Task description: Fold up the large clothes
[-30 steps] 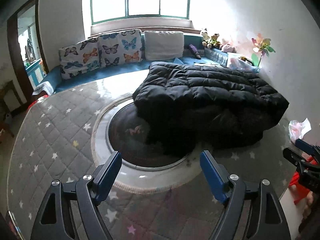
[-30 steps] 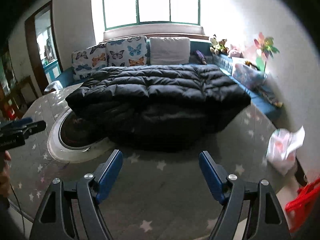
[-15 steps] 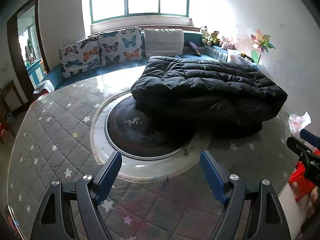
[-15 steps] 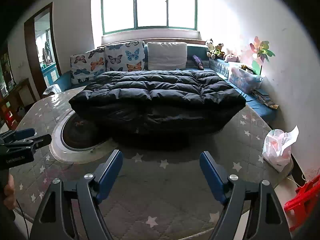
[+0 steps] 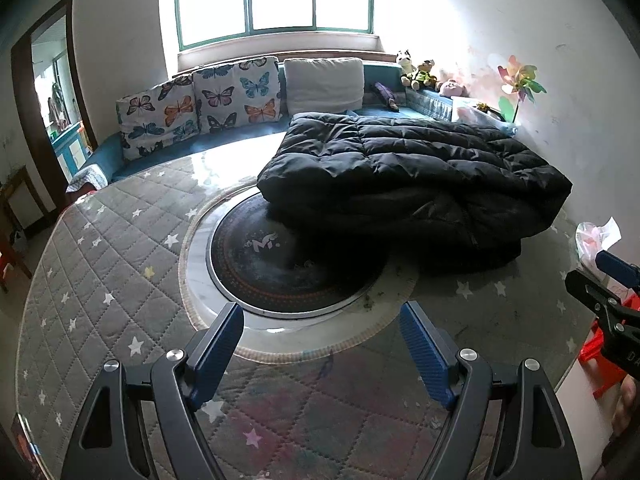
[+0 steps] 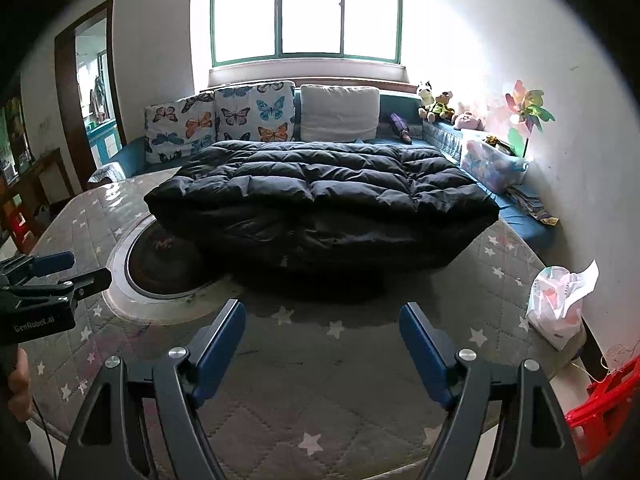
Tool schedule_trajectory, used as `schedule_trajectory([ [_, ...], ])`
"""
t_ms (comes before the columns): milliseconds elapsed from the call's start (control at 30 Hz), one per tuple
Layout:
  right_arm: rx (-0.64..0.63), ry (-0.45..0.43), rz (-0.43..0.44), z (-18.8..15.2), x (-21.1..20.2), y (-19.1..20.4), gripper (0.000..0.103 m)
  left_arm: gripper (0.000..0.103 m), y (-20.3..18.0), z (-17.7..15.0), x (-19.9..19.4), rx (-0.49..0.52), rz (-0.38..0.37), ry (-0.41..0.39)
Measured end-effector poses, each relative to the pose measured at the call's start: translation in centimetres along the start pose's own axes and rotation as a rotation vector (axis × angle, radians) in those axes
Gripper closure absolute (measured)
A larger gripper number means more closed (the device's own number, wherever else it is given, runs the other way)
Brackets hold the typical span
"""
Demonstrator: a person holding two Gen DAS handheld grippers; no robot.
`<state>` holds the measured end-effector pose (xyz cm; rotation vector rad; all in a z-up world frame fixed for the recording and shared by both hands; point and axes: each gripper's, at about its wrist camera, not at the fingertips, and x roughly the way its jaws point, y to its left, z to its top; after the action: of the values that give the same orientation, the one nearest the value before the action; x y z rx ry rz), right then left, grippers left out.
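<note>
A black quilted down coat [image 5: 412, 176] lies folded in a thick stack on the far right part of the round table [image 5: 100, 264]; in the right wrist view the coat [image 6: 320, 196] fills the middle. My left gripper [image 5: 322, 324] is open and empty, held above the table's near edge, well short of the coat. My right gripper [image 6: 322, 320] is open and empty, also back from the coat. The right gripper also shows at the right edge of the left wrist view [image 5: 608, 284], and the left gripper shows at the left of the right wrist view [image 6: 52, 272].
A dark round turntable [image 5: 276, 264] sits at the table's centre, partly under the coat. A white plastic bag [image 6: 560, 304] lies at the table's right edge. A blue sofa with butterfly cushions [image 5: 200, 104] stands behind. A red stool [image 6: 604, 408] is at the lower right.
Both grippers have drawn back and up from the coat, so more of the table and turntable shows. The coat lies still.
</note>
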<state>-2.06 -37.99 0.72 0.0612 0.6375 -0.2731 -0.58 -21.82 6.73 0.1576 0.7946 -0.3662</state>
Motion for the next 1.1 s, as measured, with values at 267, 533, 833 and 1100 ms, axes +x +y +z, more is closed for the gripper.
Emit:
schedule_trajectory([
  [267, -0.004, 0.0, -0.003, -0.01, -0.05, 0.03, 0.016, 0.017, -0.32, -0.18, -0.17, 0.021, 0.004, -0.009],
  [533, -0.003, 0.0, -0.002, -0.04, -0.11, 0.13, 0.016, 0.017, -0.55, -0.37, -0.11, 0.033, 0.003, -0.005],
  [833, -0.008, 0.001, 0.0, 0.07, -0.07, 0.29, 0.016, 0.017, -0.88, -0.52, -0.13, 0.05, 0.003, -0.003],
  [1100, -0.011, 0.004, 0.005, 0.22, 0.07, 0.55, 0.016, 0.017, -0.96, -0.62, -0.1, 0.055, 0.004, -0.002],
])
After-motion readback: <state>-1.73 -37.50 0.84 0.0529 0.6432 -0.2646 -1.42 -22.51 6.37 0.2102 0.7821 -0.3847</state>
